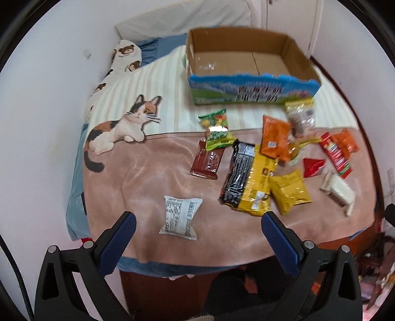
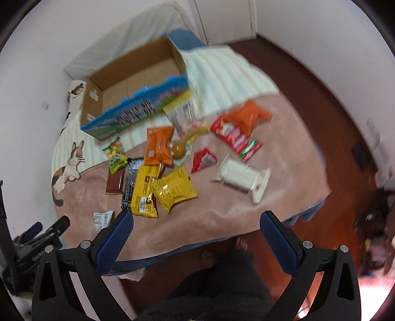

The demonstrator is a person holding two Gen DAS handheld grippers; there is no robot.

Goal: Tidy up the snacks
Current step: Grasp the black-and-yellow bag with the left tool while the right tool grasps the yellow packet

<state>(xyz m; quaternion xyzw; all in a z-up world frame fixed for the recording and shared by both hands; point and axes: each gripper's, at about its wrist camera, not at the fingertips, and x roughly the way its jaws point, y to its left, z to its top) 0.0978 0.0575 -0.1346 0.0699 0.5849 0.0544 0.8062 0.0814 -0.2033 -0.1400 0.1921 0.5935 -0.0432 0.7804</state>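
Snacks lie scattered mid-blanket; cardboard box empty at far edge. White packet nearest my left gripper, spread wide. Right gripper likewise spread, empty. Best straddle packet squarely, pinch across its middle.

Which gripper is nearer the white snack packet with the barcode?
Left. The left gripper hovers open just before the white packet; the right gripper sits off to that packet's right, nearer the yellow bags.

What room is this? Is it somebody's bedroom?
Probably a bedroom, yes. The snacks lie on a bed with a cat-print blanket, a pillow sits at the far end, and a bear-print cushion rests by the wall.
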